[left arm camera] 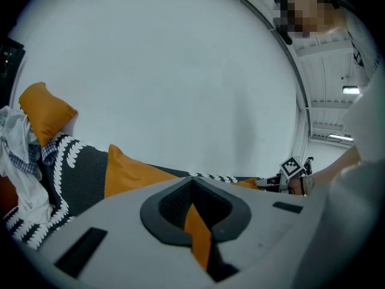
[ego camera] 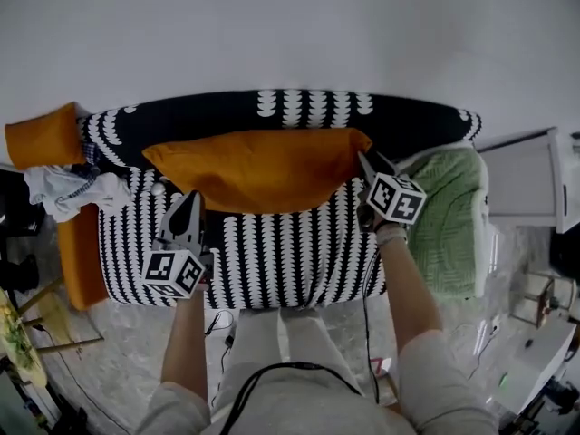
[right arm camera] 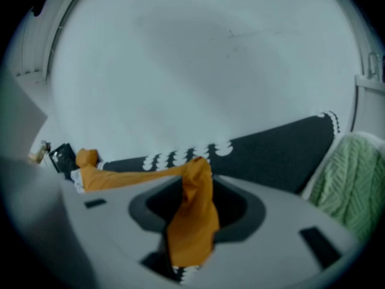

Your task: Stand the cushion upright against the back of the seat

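A long orange cushion (ego camera: 263, 170) (left arm camera: 129, 173) (right arm camera: 135, 177) leans lengthwise against the black backrest (ego camera: 408, 120) of a black-and-white patterned sofa (ego camera: 272, 252). My left gripper (ego camera: 188, 199) (left arm camera: 194, 188) meets the cushion's lower left edge. Its jaws are shut, and a thin strip of orange fabric is pinched in the seam between them. My right gripper (ego camera: 365, 161) (right arm camera: 195, 173) is at the cushion's right corner. That corner hangs loosely between its parted jaws, with dark gaps beside the fabric.
A green textured blanket (ego camera: 449, 216) (right arm camera: 352, 179) covers the sofa's right end. A second orange cushion (ego camera: 41, 134) (left arm camera: 45, 110) and crumpled white cloth (ego camera: 68, 193) (left arm camera: 15, 155) sit at the left end. A white table (ego camera: 521, 179) stands to the right, and cables lie on the floor.
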`<state>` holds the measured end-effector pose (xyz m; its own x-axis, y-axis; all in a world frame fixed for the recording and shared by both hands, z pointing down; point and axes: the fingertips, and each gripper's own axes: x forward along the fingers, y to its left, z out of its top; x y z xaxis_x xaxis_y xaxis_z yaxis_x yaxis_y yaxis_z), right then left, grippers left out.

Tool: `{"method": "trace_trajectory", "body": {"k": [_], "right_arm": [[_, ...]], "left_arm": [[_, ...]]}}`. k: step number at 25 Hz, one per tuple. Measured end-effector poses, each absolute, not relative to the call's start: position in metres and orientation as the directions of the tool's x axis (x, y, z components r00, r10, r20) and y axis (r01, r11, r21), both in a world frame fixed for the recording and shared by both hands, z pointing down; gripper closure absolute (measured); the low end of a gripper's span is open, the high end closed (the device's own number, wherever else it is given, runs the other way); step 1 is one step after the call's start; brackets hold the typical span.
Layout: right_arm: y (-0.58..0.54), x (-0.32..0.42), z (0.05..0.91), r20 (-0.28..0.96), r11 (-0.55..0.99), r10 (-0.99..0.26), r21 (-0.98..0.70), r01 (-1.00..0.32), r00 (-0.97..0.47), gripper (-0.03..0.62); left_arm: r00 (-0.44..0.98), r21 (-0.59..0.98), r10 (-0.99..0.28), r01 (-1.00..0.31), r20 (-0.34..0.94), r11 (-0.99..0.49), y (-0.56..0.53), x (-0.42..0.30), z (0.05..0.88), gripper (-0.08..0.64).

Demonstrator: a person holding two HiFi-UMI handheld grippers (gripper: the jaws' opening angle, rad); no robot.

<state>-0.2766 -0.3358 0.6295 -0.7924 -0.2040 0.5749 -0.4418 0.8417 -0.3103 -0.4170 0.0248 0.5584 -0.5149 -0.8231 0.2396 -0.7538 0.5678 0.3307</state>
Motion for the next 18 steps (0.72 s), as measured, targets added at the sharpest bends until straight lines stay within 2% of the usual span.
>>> {"method": "trace_trajectory", "body": {"k": [6, 12, 18], "right_arm": [[-0.323, -0.266, 0.619, 0.553, 0.874, -0.151, -0.312, -0.372, -0.819, 0.449], [-0.29, -0.264, 0.596, 0.512, 0.92, -0.056, -0.307, -0.243, -0.857, 0.453], [-0.256, -0.26, 0.57, 0.465, 0.949, 0.011, -0.284, -0.138, -0.885, 0.516]], "left_arm": [[-0.496, 0.337, -0.834, -0.763, 0.242, 0.552, 0.02, -0.405, 0.554, 0.536], [-0.483, 0.333, -0.841, -0.772, 0.246, 0.541, 0.017, -0.393, 0.547, 0.537], [-0.474, 0.318, -0.851, -0.79, 0.225, 0.524, 0.014, -0.384, 0.537, 0.535]]}}
